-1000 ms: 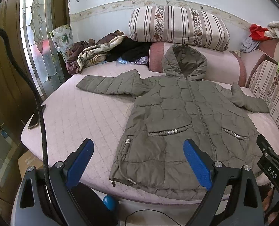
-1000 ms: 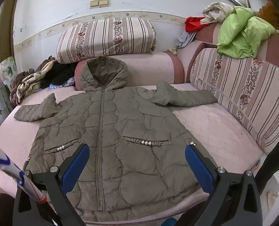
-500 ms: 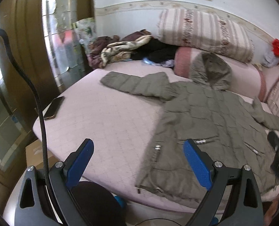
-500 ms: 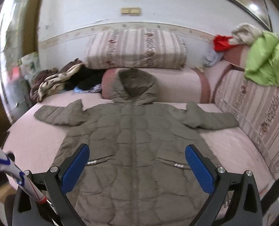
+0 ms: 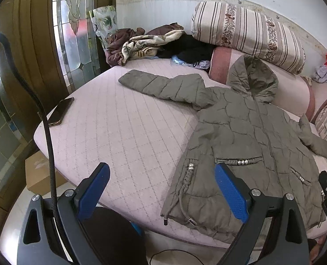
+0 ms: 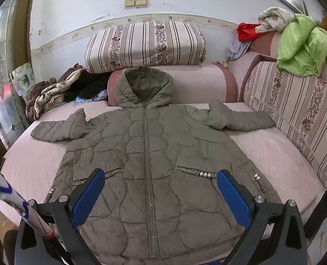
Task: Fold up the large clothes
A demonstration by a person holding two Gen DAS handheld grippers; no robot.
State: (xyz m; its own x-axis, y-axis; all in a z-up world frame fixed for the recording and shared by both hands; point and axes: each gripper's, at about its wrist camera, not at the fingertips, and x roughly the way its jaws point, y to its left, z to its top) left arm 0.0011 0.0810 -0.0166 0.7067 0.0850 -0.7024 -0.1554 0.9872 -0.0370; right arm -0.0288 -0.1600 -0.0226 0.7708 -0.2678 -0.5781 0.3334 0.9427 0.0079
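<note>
A phone (image 5: 60,111) is lying at the left edge of the sofa bed (image 5: 110,132), and a heap of clothes (image 5: 145,44) is sitting in its back left corner. The left gripper (image 5: 161,195) is hovering released over the front edge, gripping nothing. The padded jacket (image 6: 150,154) is lying flat, zipped, sleeves spread, hood against the backrest, hem at the front edge. The right gripper (image 6: 160,195) is hanging open over the hem. No fold is showing; all the folding is looking left to do
</note>
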